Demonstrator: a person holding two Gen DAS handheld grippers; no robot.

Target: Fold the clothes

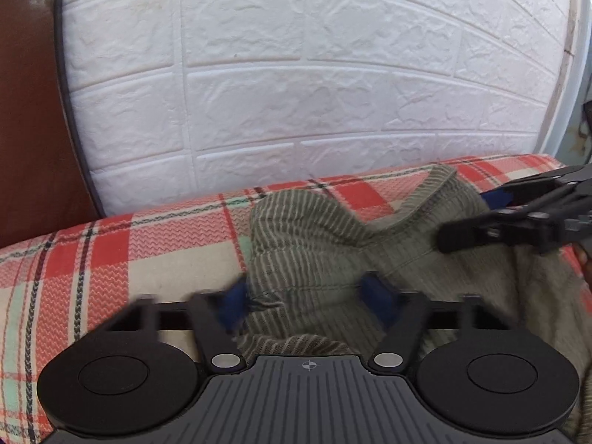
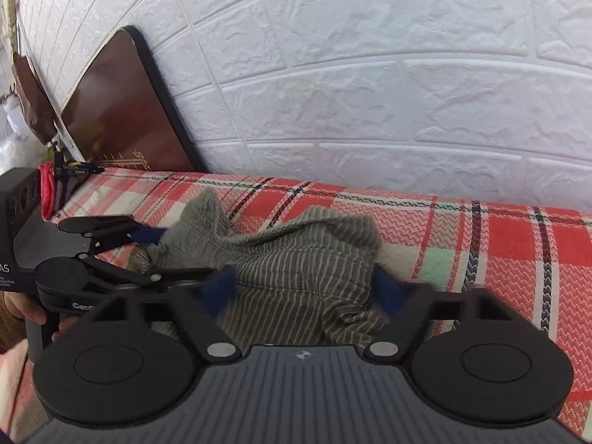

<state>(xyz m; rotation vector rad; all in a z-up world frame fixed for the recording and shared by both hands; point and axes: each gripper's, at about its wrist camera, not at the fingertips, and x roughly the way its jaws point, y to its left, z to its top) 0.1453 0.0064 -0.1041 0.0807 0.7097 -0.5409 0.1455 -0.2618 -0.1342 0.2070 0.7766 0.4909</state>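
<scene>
An olive garment with thin pale stripes (image 1: 307, 236) lies crumpled on a red-and-cream plaid bed cover (image 1: 111, 259). My left gripper (image 1: 309, 301) is open, its blue pads wide apart on either side of a bunched part of the garment. The right gripper (image 1: 470, 218) reaches in from the right over the garment's far side. In the right wrist view the same garment (image 2: 296, 251) sits between the spread blue pads of my right gripper (image 2: 303, 292), which is open. The left gripper (image 2: 185, 253) comes in from the left with its jaws apart at the cloth's edge.
A white brick-pattern wall (image 1: 314, 74) rises right behind the bed cover (image 2: 499, 259). A brown board (image 2: 122, 111) leans against it at the left. A hand (image 2: 22, 307) holds the left gripper. A small red item (image 2: 46, 185) lies at the far left.
</scene>
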